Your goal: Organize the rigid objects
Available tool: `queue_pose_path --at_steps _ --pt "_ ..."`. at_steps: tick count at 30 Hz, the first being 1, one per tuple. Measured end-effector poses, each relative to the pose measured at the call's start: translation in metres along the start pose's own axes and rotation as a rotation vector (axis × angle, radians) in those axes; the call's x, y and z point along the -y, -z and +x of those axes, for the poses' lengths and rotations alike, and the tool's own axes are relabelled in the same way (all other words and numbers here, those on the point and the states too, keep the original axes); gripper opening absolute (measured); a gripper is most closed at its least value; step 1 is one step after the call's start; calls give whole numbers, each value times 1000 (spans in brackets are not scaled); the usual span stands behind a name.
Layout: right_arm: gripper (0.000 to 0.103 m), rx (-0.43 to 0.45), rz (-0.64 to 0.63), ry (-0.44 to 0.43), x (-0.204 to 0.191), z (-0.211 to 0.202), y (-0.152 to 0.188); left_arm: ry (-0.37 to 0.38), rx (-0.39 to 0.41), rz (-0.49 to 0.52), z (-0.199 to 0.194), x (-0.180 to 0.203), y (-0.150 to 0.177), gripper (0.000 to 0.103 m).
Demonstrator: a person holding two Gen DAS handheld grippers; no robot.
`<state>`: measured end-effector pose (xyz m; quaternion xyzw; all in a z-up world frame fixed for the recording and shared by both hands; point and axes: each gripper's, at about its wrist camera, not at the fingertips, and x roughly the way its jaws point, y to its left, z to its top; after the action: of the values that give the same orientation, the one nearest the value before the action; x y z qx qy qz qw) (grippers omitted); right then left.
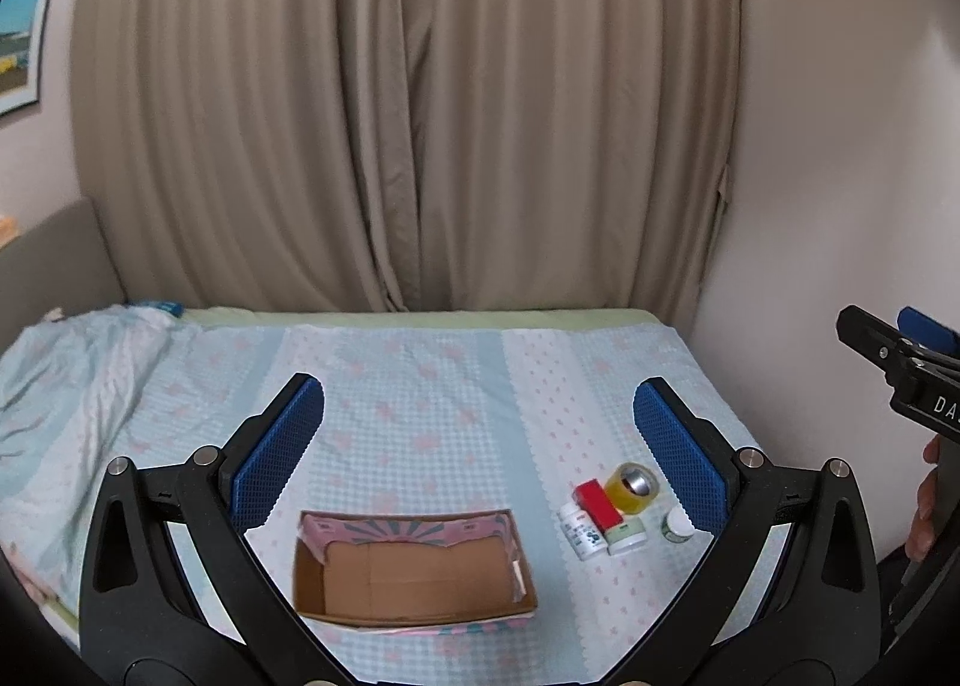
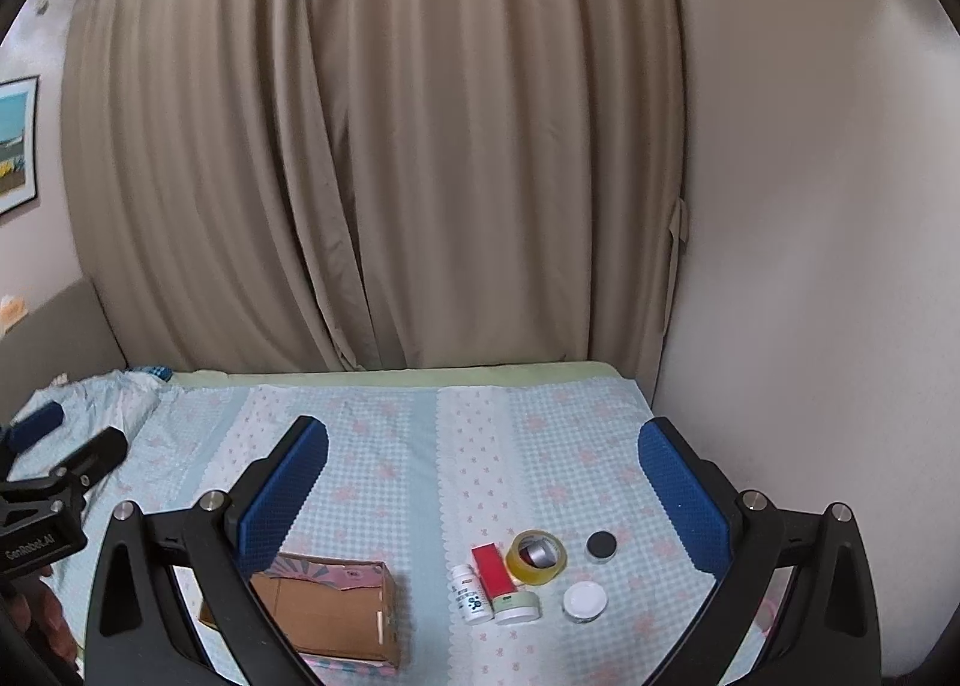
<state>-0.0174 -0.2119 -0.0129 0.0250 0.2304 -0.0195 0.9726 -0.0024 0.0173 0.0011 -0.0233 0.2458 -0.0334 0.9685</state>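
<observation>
While my left gripper (image 1: 480, 446) and right gripper (image 2: 483, 497) hover with jaws spread wide and empty, nothing is sorted: the cardboard box (image 1: 414, 566) on the bed (image 1: 420, 386) holds nothing. Beside it cluster the tape roll (image 2: 536, 557), red box (image 2: 492, 569), white bottle (image 2: 470, 596), jars (image 2: 585, 602) and black cap (image 2: 601, 544); nothing blocks my reach.

Closed beige curtains (image 1: 408, 110) hang behind a bed (image 1: 420, 386) under pale walls (image 2: 810, 176), framed picture (image 1: 21, 38) left.
</observation>
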Motion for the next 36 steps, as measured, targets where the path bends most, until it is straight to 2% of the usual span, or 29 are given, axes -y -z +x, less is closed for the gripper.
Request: queue_pose_path --at_steps 3,6,11,13,15,20,21,26,29,36 --pt "103 -26 16 56 10 9 7 43 -32 -2 22 0 3 103" --pt "103 -79 29 89 30 23 19 40 -84 -19 45 5 9 103" --pt "103 -143 66 79 79 53 38 67 -188 -64 90 31 29 103" --pt "103 -177 66 89 99 72 47 78 -272 -81 118 49 41 103" --pt "103 -215 63 91 122 95 58 88 -322 -96 139 63 51 103" --pt "103 -310 57 55 166 157 91 45 -482 -115 207 100 92 103" --pt "103 -326 56 42 173 173 100 42 -535 -127 225 107 105 103" --pt "103 -419 38 4 184 228 142 32 -715 -192 290 123 158 103" --pt "103 -502 30 -17 183 256 169 18 -786 -211 321 125 184 103" --pt "103 -665 16 -14 180 308 232 -26 -955 -146 397 135 246 103"
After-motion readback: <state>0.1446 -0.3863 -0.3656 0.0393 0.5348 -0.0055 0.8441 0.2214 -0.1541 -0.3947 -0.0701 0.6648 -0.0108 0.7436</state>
